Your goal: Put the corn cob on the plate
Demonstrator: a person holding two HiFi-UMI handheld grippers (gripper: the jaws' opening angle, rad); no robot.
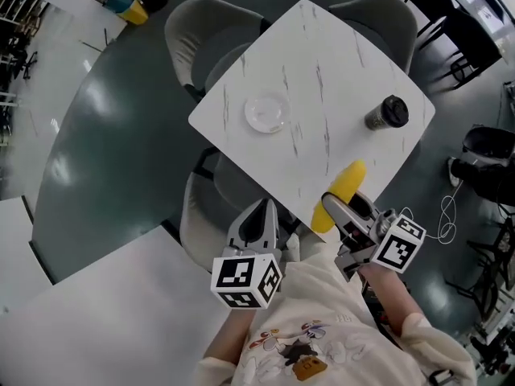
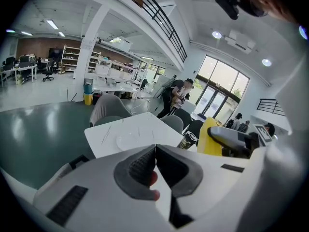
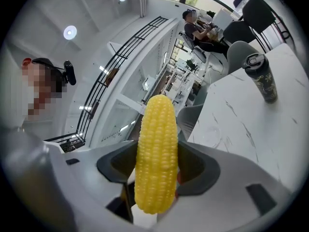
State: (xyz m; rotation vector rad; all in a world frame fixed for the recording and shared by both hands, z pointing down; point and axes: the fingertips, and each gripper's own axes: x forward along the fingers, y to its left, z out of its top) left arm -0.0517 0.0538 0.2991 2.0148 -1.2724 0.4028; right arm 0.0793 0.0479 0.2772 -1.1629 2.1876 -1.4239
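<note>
My right tongs clamp the corn around its middle, over the near edge of the bench, well apart from the plate. My left tongs are pressed together, empty.

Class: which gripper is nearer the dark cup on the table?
Right. The right gripper, gripping the corn cob, sits at the table edge nearest the dark cup; the left gripper hangs shut beyond the edge, farther off.
</note>
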